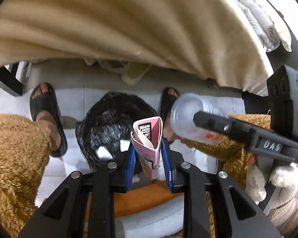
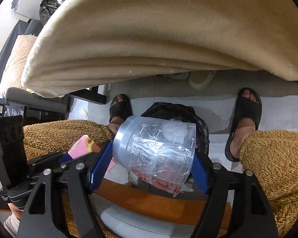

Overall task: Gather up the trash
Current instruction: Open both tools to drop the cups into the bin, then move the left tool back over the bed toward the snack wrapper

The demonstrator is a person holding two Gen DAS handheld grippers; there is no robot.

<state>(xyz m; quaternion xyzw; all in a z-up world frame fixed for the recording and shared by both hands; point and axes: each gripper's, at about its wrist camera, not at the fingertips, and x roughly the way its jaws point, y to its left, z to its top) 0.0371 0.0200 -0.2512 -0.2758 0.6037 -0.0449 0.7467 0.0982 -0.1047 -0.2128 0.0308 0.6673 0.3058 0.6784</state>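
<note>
The left tool [image 1: 148, 158] is clenched on a folded pink paper packet [image 1: 149, 138], its ribbed blue pads pressing both flat sides. The right tool [image 2: 149, 170] grasps a crinkled clear plastic cup [image 2: 159, 148] lying sideways between its pads. Both hang just above a round bin lined with a glossy black bag [image 1: 113, 123], which stands on the grey floor between two black slippers.

Pink folded paper pack [image 1: 149, 138], squeezed between blue pads, standing up over the black-bagged bin [image 1: 113, 119]. See-through plastic cup [image 2: 157, 150], crinkled, lying sideways with red print, held above the same bin.
</note>
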